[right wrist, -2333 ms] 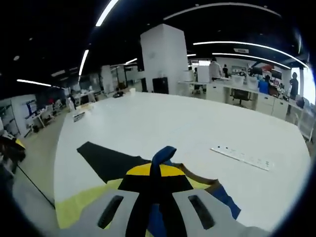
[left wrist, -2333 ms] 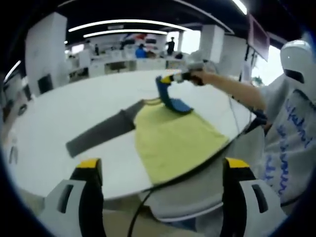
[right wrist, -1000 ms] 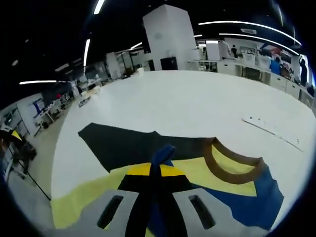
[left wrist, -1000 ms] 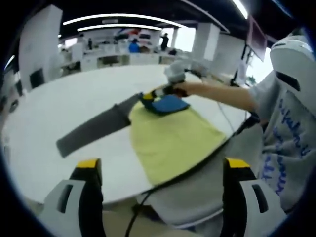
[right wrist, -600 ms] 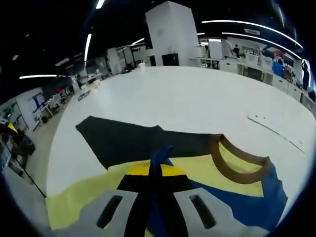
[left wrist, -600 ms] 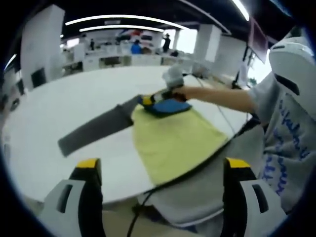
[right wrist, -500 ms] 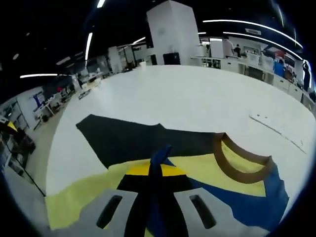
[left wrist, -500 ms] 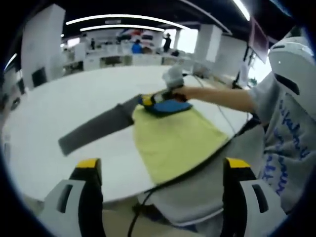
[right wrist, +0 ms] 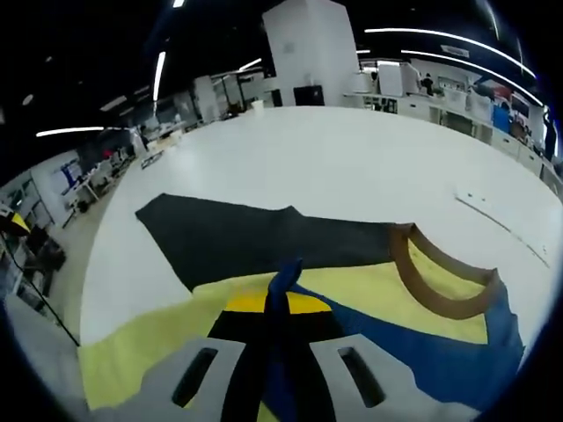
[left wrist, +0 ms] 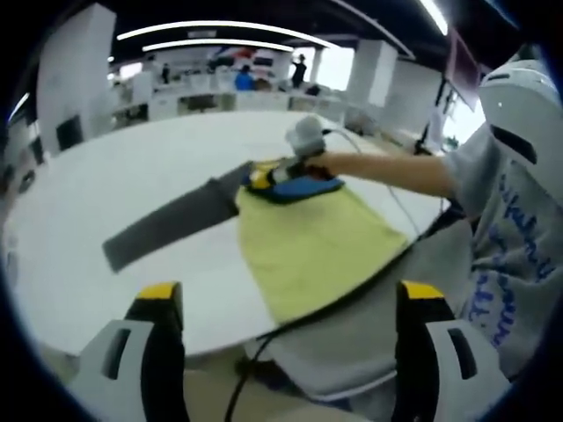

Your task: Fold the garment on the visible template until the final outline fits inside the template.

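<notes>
The garment lies on a white table [left wrist: 106, 185]: a yellow body [left wrist: 308, 237], a dark grey sleeve [left wrist: 167, 224] stretched out to the left, and a blue sleeve [left wrist: 303, 186] folded over the chest. My right gripper [left wrist: 264, 178], held in a person's hand, is low over the shirt by the collar. In the right gripper view that gripper [right wrist: 281, 290] is shut on the blue sleeve [right wrist: 422, 352], above the yellow body [right wrist: 141, 352], with the dark sleeve [right wrist: 220, 233] and the brown collar [right wrist: 440, 286] beyond. My left gripper [left wrist: 290, 294] hangs open off the table's near edge, holding nothing.
A person in a grey shirt [left wrist: 519, 246] stands at the table's right side. A dark cable [left wrist: 255, 360] hangs below the near edge. A white strip [right wrist: 497, 224] lies on the table to the right of the collar. Office desks and pillars stand far behind.
The right gripper has brought the raised blue sleeve down and across the yellow chest, towards the dark sleeve side. The sleeve now lies flatter. The left gripper has stayed open.
</notes>
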Available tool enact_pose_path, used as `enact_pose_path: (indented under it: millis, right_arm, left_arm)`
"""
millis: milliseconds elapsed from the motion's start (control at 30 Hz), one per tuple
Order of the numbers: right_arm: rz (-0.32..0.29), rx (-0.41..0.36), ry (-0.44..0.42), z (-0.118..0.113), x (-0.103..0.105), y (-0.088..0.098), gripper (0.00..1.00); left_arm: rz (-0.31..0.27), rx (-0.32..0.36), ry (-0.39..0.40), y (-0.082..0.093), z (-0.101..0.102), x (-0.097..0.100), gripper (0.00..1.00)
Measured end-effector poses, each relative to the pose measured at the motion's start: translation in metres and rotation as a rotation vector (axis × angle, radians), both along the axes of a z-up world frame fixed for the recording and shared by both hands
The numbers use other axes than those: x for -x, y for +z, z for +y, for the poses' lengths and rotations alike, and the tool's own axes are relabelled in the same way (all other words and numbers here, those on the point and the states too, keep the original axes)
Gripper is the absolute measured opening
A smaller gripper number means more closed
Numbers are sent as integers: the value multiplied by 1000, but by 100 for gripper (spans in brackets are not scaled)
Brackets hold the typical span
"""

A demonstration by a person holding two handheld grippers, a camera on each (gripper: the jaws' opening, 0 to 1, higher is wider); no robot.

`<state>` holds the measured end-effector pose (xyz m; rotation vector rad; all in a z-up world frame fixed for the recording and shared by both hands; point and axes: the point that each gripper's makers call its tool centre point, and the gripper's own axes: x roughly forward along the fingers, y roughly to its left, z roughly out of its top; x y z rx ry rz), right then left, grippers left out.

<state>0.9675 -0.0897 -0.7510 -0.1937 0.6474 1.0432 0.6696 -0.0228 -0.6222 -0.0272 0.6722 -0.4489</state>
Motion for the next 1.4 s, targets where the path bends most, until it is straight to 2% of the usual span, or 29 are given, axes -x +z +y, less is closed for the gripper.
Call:
enact_pose_path:
  millis: [267,633,800,933,1133,1300,1400]
  right_arm:
    - [8,7,2,4,7,-8,5]
    - [10,14,-1,5,3,-19,6]
    - [35,-27,-4,10,7,-15,10]
    - [32,-42,-2,12,7,-12,11]
    - [42,-55,15,13,12,-9,20]
    - [77,-104,33,19,25,-1,19]
    - [75,-98,63,22,35,-1,19]
  left_arm:
    - [2,-6,6,0,2,1,96]
    - [20,-6,16,-4,5,3,95]
    - [24,-9,15,-5,5,2,95]
    - [23,-10,14,-5,4,2,96]
    - [17,-16,15,-3,3,2,95]
    - [13,-19,10,-2,0,3,95]
    - [9,-25,11,0,-1,3,95]
